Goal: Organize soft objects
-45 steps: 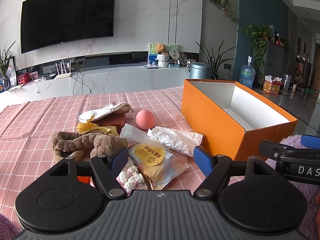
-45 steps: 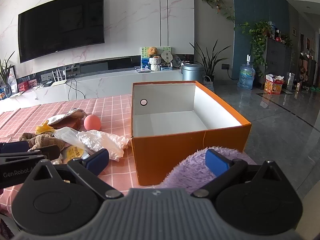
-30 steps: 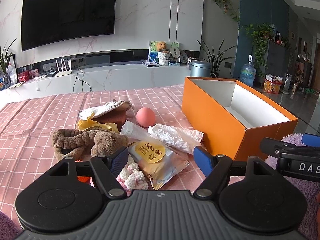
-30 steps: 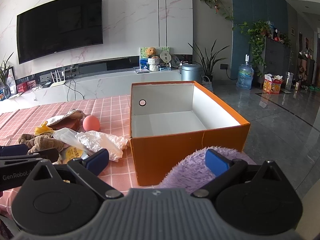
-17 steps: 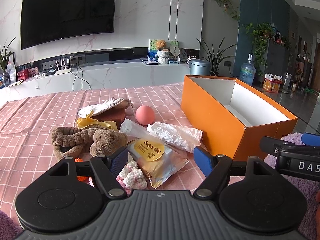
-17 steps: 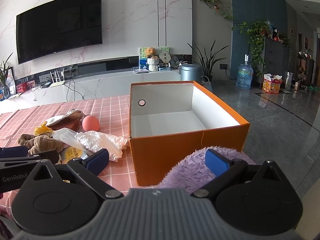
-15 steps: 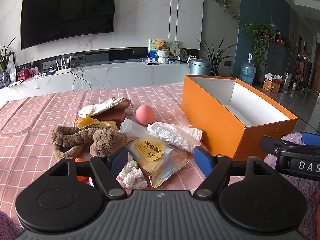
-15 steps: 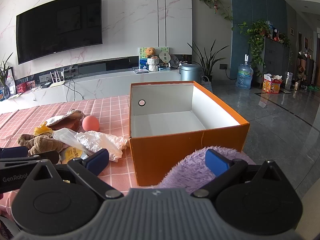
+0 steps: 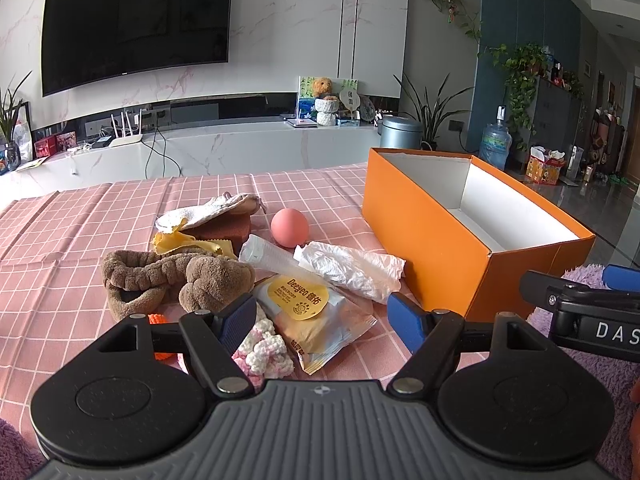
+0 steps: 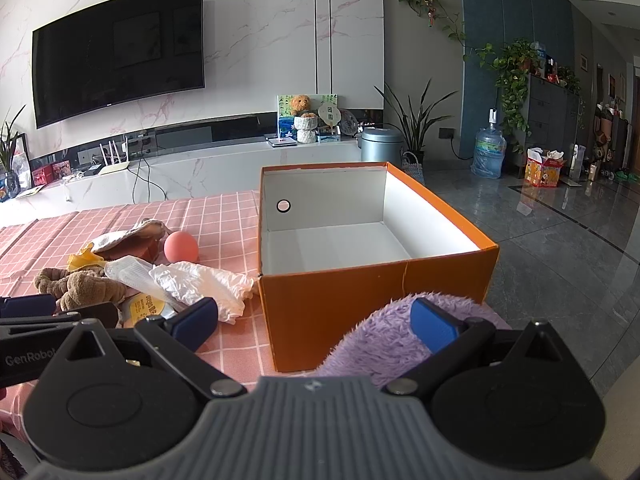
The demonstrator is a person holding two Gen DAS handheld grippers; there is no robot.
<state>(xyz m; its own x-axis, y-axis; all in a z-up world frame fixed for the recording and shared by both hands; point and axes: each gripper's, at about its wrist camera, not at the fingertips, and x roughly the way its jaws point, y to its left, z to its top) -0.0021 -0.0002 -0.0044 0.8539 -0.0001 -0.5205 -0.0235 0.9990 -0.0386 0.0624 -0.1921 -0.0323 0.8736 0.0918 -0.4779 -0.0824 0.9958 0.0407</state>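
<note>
A heap of soft things lies on the pink checked tablecloth (image 9: 72, 240): a brown plush headband (image 9: 176, 276), a pink ball (image 9: 289, 227), a crumpled white plastic bag (image 9: 352, 266), a yellow-labelled snack packet (image 9: 316, 316) and a pink-and-white knitted piece (image 9: 264, 352). My left gripper (image 9: 322, 318) hovers open just in front of the packet, holding nothing. To the right stands an empty orange box (image 10: 360, 292). My right gripper (image 10: 316, 320) is open near the box's front wall. A purple fuzzy item (image 10: 384, 344) lies under its right finger.
Behind the heap lie a white cloth mitt (image 9: 208, 212), a yellow cloth (image 9: 188, 244) and a brown sponge (image 9: 224, 232). A small orange thing (image 9: 160, 320) peeks out by my left finger. The table's edge runs right of the box, with grey floor (image 10: 560, 240) beyond.
Both grippers stay open and almost still; the views shift only slightly. Nothing on the table has moved.
</note>
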